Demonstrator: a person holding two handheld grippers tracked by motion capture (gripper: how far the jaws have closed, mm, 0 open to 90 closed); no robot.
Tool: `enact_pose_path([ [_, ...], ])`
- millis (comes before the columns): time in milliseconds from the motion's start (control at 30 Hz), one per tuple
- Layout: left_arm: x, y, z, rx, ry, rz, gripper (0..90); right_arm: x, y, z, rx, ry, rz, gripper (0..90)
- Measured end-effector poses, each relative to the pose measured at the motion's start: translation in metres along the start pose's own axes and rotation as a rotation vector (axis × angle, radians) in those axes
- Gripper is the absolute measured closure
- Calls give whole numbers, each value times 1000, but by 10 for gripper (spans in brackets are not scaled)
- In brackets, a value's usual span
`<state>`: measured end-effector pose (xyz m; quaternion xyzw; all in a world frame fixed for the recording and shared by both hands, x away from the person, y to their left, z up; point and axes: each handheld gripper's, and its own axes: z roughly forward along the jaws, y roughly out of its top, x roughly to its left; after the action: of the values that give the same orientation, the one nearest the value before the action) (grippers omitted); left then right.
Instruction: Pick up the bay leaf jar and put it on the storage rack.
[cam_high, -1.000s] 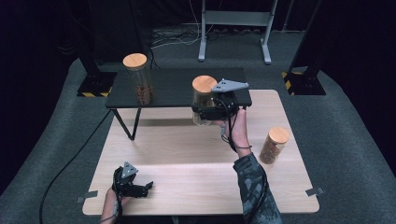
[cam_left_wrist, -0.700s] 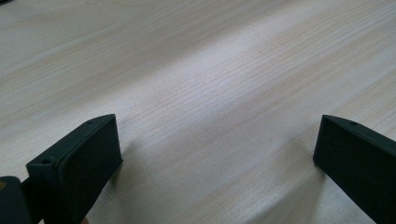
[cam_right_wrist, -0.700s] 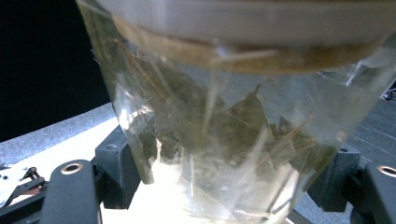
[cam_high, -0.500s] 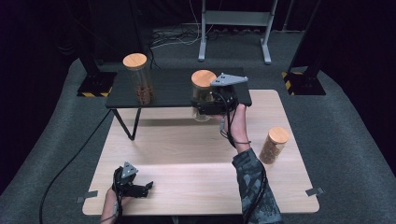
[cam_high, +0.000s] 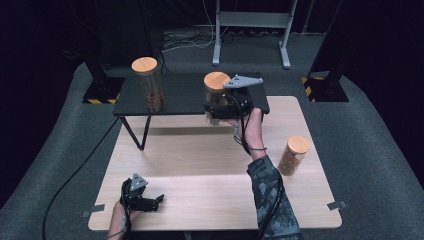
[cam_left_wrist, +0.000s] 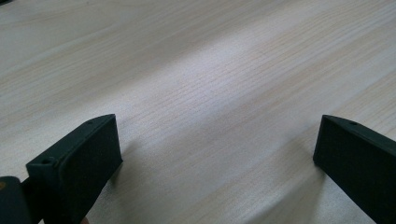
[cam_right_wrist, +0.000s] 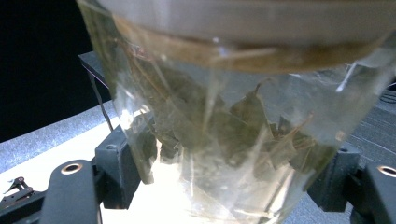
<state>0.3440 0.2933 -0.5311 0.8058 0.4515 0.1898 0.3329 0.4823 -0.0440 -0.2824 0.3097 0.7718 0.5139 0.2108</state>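
On the black shelf (cam_high: 185, 97), the stretch between the jar at nine o'clock (cam_high: 148, 85) and the held jar (cam_high: 216, 97) lies open. Bare tabletop (cam_high: 200, 165) spreads in the middle; a third jar (cam_high: 293, 155) blocks the three o'clock edge.

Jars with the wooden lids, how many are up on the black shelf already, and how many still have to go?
One jar of brown bits already stands on the black shelf. The right gripper is clamped on the jar of leaves, holding it at the shelf's front edge; I can't tell if it's set down. A third jar waits on the wooden table. The left gripper rests open.
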Motion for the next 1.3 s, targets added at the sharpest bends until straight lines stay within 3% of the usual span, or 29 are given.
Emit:
enact_pose_path([
  [800,0,0,0,0,0,0,0,-1,22,12,21,-29,-15,249],
  [1300,0,0,0,0,0,0,0,-3,34,25,33,-41,2,249],
])
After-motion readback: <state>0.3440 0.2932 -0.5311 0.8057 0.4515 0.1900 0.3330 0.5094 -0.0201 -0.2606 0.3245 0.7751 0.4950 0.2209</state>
